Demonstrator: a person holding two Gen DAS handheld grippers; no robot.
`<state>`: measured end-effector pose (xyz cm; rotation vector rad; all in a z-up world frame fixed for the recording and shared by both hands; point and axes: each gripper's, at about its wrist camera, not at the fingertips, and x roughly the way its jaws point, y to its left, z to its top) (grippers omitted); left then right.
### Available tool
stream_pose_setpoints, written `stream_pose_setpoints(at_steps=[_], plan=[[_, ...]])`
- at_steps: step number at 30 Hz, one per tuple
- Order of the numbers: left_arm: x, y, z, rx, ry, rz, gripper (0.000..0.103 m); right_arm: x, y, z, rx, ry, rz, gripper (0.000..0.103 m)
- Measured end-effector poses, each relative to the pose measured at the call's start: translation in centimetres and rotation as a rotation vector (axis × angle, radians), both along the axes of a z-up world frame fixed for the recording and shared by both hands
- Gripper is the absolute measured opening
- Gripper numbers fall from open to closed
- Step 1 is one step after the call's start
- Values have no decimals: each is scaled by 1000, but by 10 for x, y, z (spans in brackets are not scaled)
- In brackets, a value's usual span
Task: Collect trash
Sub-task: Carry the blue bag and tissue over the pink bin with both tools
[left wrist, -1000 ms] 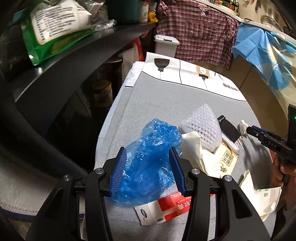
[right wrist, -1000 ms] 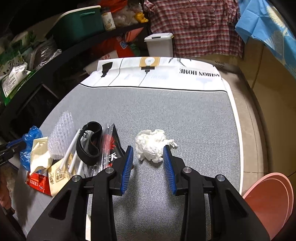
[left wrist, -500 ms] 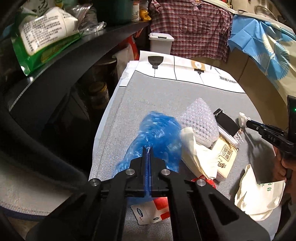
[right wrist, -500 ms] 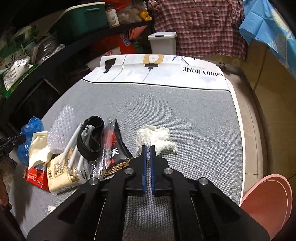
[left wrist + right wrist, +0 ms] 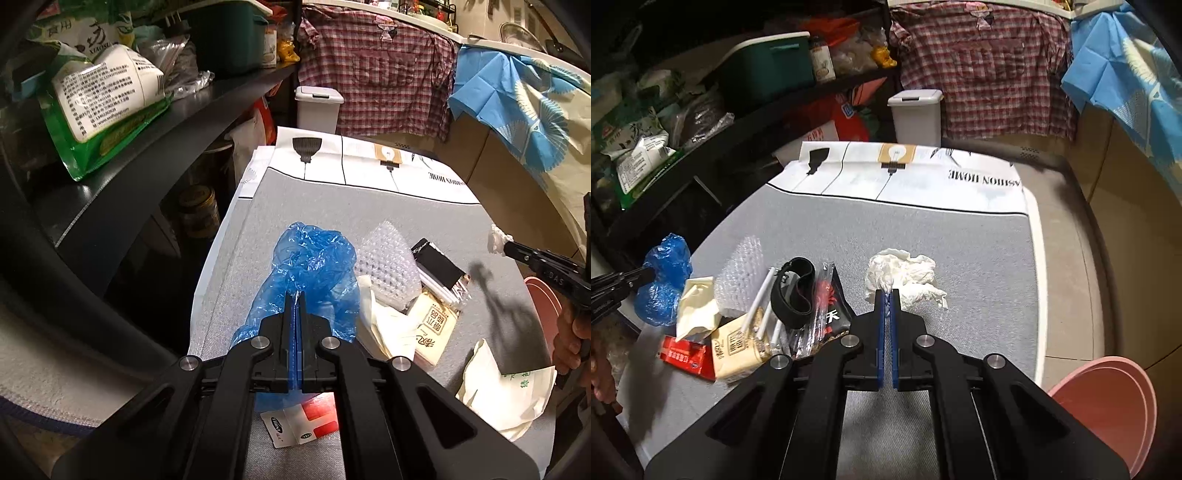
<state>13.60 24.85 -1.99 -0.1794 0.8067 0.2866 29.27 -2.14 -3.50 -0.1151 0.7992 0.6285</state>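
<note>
My left gripper (image 5: 295,295) is shut on a crumpled blue plastic bag (image 5: 314,258) and holds it just above the grey mat; the bag also shows in the right wrist view (image 5: 663,280). My right gripper (image 5: 886,293) is shut on a crumpled white tissue (image 5: 908,275), which is lifted slightly off the mat. A pile of trash lies between them: bubble wrap (image 5: 384,258), a cream paper carton (image 5: 432,328), a red and white box (image 5: 306,417), white straws (image 5: 762,302), a black band (image 5: 796,291) and a black snack wrapper (image 5: 833,314).
A white lidded bin (image 5: 916,116) stands beyond the mat's far end. A pink basin (image 5: 1108,402) sits at the right of the mat. Dark shelves with bags (image 5: 99,103) and a green box (image 5: 768,66) run along the left. A white paper bag (image 5: 506,391) lies near my right hand.
Both grippers closed from open: the left on the blue bag, the right on the tissue. Both have since risen slightly with their items.
</note>
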Motion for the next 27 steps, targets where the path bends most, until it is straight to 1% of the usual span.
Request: stream_pose_setpoints(at_steps=[8, 13, 21, 27], plan=[[-12, -7, 17, 13, -52, 9, 0, -22, -15, 29, 9, -46, 0, 3], [-22, -15, 28, 29, -88, -1, 0, -47, -27, 47, 10, -78, 7, 3], [-35, -26, 43, 14, -129, -21, 0, -90, -55, 67, 33, -109, -12, 3], [-47, -42, 52, 0, -151, -45, 0, -113, -78, 80, 53, -129, -37, 3]])
